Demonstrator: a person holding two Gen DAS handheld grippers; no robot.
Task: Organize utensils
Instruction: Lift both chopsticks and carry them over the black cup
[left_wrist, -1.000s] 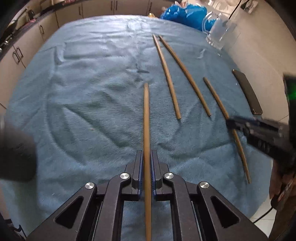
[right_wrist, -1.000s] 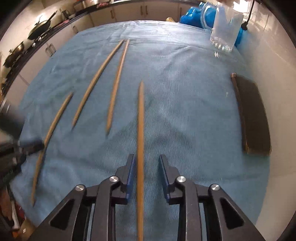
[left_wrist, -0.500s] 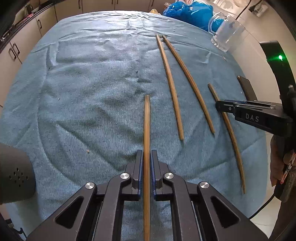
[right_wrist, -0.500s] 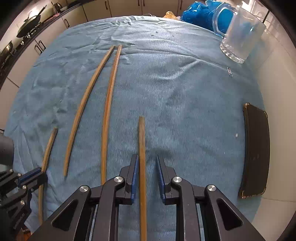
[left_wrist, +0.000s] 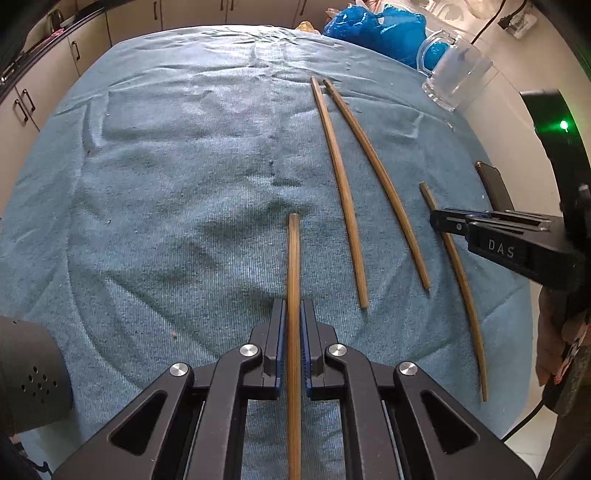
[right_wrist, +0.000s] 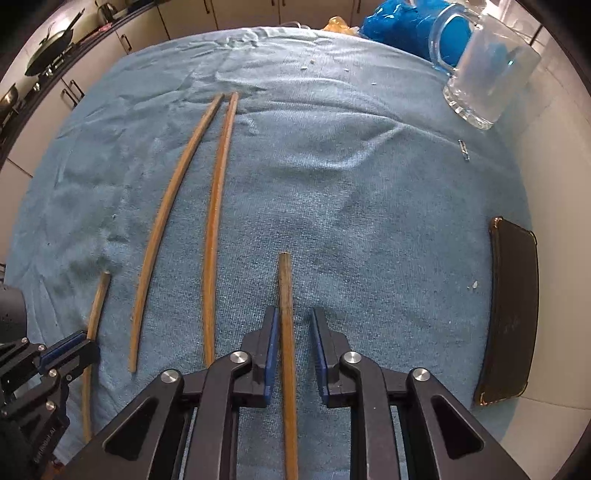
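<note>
The left gripper (left_wrist: 293, 317) is clamped on a wooden chopstick (left_wrist: 294, 266) that juts forward over the blue towel (left_wrist: 166, 184). The right gripper (right_wrist: 293, 326) straddles a second chopstick (right_wrist: 285, 295) with its jaws apart, one pad touching it and a gap at the other. Two more chopsticks (right_wrist: 184, 206) lie side by side on the towel between them. A glass mug (right_wrist: 487, 81) stands at the far right corner, a dark phone (right_wrist: 513, 310) near the right edge.
</note>
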